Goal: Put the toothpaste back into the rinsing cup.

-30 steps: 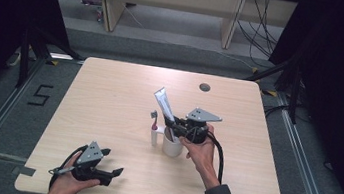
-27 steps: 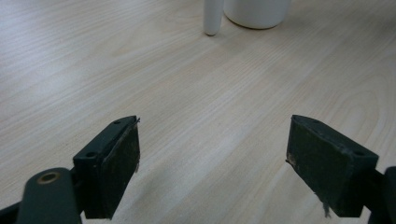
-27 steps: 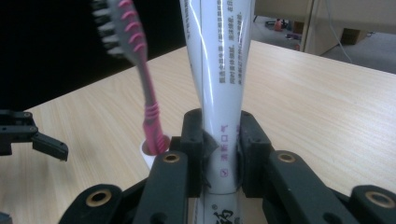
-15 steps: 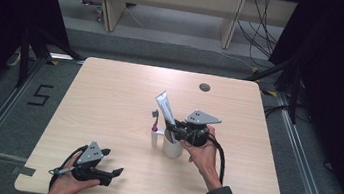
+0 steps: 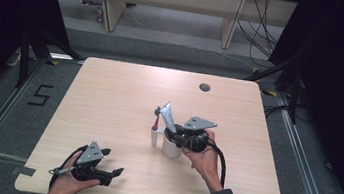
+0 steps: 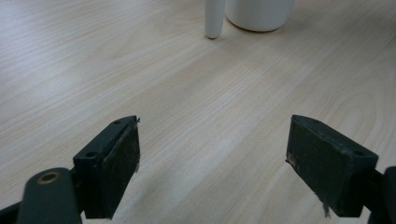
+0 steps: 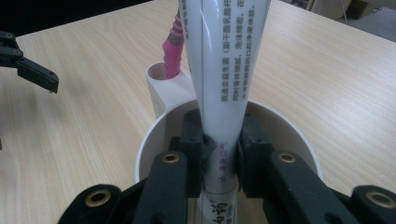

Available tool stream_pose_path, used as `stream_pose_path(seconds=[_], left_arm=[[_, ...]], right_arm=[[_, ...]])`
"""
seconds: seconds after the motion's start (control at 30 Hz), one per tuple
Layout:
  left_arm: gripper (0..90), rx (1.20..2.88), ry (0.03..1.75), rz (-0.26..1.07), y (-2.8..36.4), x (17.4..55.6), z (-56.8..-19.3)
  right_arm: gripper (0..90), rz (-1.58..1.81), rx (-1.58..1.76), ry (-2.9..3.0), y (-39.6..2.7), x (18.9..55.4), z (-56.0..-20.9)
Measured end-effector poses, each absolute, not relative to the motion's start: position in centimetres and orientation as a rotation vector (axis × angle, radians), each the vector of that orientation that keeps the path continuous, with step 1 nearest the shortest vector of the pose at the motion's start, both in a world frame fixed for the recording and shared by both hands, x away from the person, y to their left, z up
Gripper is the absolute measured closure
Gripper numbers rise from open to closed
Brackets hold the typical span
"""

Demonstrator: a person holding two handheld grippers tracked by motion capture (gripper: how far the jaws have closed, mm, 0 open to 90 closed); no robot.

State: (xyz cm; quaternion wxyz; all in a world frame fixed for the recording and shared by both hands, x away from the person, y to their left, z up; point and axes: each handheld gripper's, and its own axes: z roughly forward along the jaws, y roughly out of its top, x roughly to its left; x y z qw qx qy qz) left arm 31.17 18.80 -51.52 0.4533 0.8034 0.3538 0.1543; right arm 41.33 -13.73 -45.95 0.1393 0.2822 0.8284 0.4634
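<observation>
A white cup [image 5: 171,150] with a narrow side holder [image 5: 154,137] stands mid-table. A pink toothbrush [image 7: 172,46] sticks up out of the holder. My right gripper [image 7: 219,156] is shut on a white toothpaste tube [image 7: 222,70], its jaws dipped inside the cup's rim [image 7: 152,135]. The tube [image 5: 168,116] leans up and to the left above the cup. My left gripper [image 5: 112,162] rests near the table's front left edge, open with nothing between its jaws [image 6: 212,163]. It faces the cup [image 6: 259,14] from a distance.
The light wooden table [image 5: 109,99] has a round cable hole [image 5: 205,87] at the back right. Dark floor and shelving lie beyond the far edge. The left gripper [image 7: 28,65] appears far off in the right gripper view.
My right gripper has come down a little with the tube, bringing its lower end into the cup. The left gripper has kept still.
</observation>
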Motion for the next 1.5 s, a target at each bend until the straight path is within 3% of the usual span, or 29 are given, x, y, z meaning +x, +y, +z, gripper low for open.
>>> stream_pose_path(seconds=[1.5], left_arm=[[17.1,1.978,0.872,0.373,18.8,31.1,-51.5]], right_arm=[[48.7,1.484,0.933,2.282,-17.5,39.7,-43.7]])
